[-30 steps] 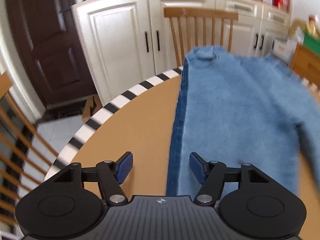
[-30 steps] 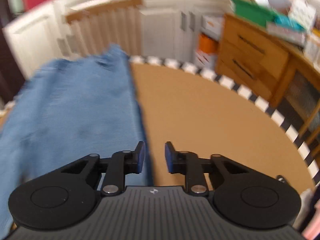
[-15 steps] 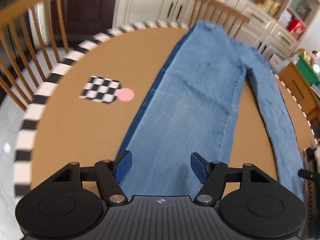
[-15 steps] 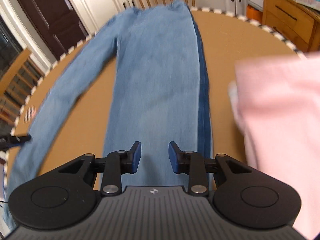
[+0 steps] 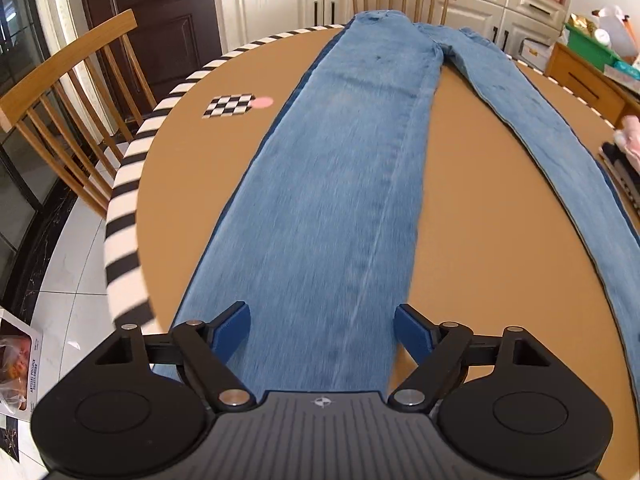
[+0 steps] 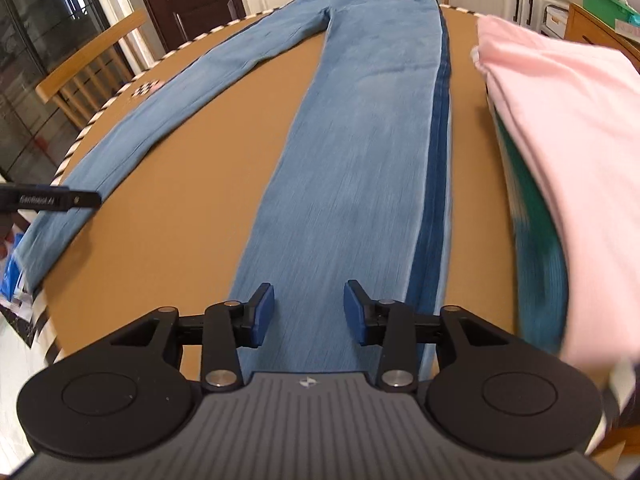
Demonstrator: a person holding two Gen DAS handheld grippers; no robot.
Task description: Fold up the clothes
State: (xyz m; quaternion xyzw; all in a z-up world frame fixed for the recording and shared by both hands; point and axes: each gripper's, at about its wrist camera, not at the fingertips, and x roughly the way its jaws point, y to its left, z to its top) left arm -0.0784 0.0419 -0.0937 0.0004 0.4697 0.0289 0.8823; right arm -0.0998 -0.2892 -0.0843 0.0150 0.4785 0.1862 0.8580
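Note:
Light blue jeans [image 5: 340, 184] lie flat on the round brown table [image 5: 480, 240], waist at the far side and legs spread in a V. My left gripper [image 5: 320, 316] hovers over the near end of the left leg, its jaws opening wide. The pads pinch nothing, and the denim shows below the gap. In the right wrist view my right gripper [image 6: 309, 292] hangs over the near end of the other leg [image 6: 360, 140]. Its jaws are opening too and do not grip the cloth. The first leg [image 6: 160, 112] runs off to the left there.
A folded stack, pink over green [image 6: 560, 120], sits on the table right of the jeans. A checkerboard marker [image 5: 230, 105] lies left of them. Wooden chairs [image 5: 68, 92] ring the striped table rim [image 5: 124, 216]. A black bar of the other tool [image 6: 52, 200] pokes in at the left edge.
Both grippers have drawn back from the waist end along the legs to the near ends. Both pairs of jaws stand wider. The pink stack came into the right view.

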